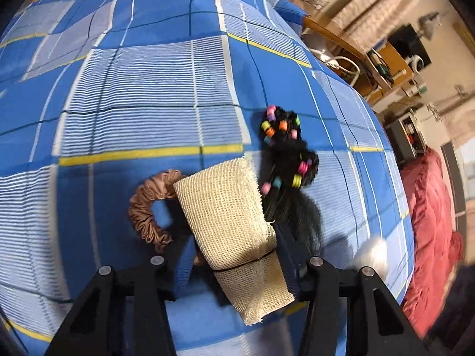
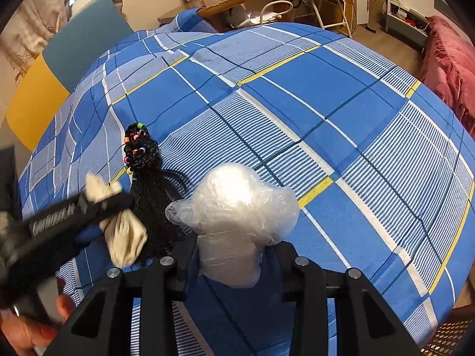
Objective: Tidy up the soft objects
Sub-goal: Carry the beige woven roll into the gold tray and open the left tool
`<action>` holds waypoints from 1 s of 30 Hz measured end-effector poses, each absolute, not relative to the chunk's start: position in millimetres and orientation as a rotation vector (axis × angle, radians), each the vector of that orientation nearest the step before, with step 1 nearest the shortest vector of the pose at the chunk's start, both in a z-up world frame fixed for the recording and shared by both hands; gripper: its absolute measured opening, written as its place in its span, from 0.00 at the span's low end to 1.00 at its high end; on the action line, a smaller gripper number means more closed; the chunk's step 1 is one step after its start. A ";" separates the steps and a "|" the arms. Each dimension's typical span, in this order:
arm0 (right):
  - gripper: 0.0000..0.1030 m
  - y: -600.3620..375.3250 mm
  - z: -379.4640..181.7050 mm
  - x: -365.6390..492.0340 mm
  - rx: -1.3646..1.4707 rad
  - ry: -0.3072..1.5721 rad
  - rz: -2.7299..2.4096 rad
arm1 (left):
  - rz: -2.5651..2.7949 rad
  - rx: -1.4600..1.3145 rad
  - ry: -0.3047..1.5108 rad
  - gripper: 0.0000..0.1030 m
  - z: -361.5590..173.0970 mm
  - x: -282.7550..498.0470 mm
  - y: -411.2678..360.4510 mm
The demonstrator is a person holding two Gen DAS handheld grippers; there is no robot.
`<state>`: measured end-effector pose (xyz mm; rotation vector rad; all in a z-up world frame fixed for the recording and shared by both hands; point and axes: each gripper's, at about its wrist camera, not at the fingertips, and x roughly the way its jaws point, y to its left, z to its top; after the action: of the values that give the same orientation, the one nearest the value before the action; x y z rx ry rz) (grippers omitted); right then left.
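My left gripper (image 1: 234, 264) is shut on a beige mesh cloth roll (image 1: 228, 222) bound with a black band, held above the blue plaid bedspread (image 1: 148, 103). It also shows in the right wrist view (image 2: 124, 231), at the left. A brown satin scrunchie (image 1: 148, 207) lies on the bed just left of the roll. A black braided hairpiece with coloured beads (image 1: 285, 154) lies to its right, also seen in the right wrist view (image 2: 139, 151). My right gripper (image 2: 234, 255) is shut on a crumpled clear plastic bag (image 2: 237, 207), held above the bed.
The bed's right edge drops to the floor beside a red quilt (image 1: 430, 231). A wooden desk (image 2: 231, 3) with baskets and a chair stands beyond the far side. A yellow and teal headboard (image 2: 59, 68) is at the left.
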<state>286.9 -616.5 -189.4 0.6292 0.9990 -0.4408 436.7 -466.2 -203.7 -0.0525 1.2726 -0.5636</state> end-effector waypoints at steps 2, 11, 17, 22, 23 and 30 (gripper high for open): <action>0.38 -615.3 -188.1 287.7 0.622 0.996 -0.435 | -0.571 -0.053 1.262 0.49 -201.2 428.7 -455.2; 0.38 -602.9 -181.9 293.0 0.584 0.974 -0.359 | -0.581 -0.087 1.232 0.47 -189.0 393.7 -403.3; 0.37 -597.3 -181.0 296.1 0.558 0.968 -0.329 | -0.593 -0.109 1.186 0.47 -164.5 375.1 -376.9; 0.37 -592.4 -178.9 297.4 0.523 0.960 -0.320 | -0.613 -0.127 1.122 0.47 -132.2 361.9 -350.6; 0.37 -591.8 -179.0 297.5 0.525 0.959 -0.314 | -0.615 -0.130 1.115 0.47 -128.1 360.0 -347.1; 0.37 -583.8 -176.8 299.0 0.487 0.952 -0.290 | -0.624 -0.153 1.027 0.47 -86.9 342.7 -298.9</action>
<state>299.0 -583.8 -176.8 0.4872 0.9522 -0.2904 342.7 -298.9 -86.9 -0.1527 1.0268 -0.6243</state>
